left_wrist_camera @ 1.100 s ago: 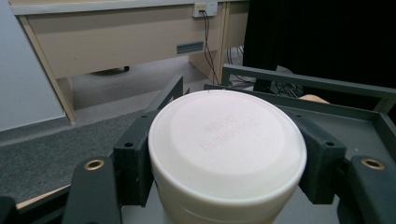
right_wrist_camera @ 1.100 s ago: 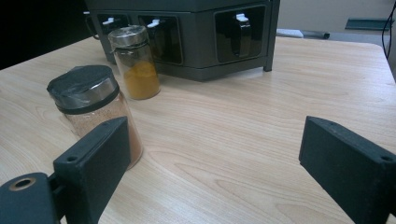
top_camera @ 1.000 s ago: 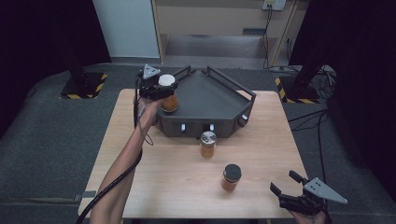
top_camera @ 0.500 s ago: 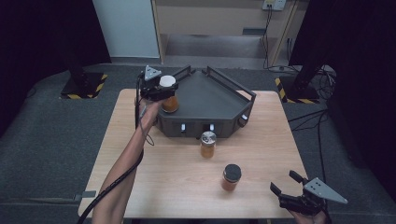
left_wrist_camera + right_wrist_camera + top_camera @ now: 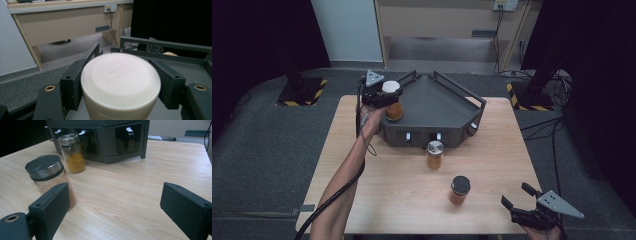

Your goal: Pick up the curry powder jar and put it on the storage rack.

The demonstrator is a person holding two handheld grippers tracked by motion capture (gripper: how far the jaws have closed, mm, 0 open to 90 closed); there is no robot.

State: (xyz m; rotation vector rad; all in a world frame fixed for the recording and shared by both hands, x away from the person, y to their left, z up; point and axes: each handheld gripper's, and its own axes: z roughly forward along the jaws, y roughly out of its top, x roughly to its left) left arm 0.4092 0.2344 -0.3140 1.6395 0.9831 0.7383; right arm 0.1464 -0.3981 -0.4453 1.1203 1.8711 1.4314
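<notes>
My left gripper [image 5: 389, 94] is shut on a white-lidded jar [image 5: 393, 106] of orange powder at the left corner of the dark rack [image 5: 437, 102]. In the left gripper view both pads [image 5: 71, 82] flank the white lid [image 5: 120, 77]. Its jaws have just been opening slightly, with the jar still between them. I cannot tell whether the jar rests on the rack's top. My right gripper [image 5: 516, 195] hangs open over the table's near right corner. In the right gripper view nothing is between the jaws of my right gripper [image 5: 115, 205].
A silver-lidded jar [image 5: 434, 155] of yellow powder stands just in front of the rack. A black-lidded jar [image 5: 460, 190] of brown powder stands nearer, beside my right gripper's left jaw [image 5: 50, 177]. The rack's front [image 5: 105, 140] has several slots.
</notes>
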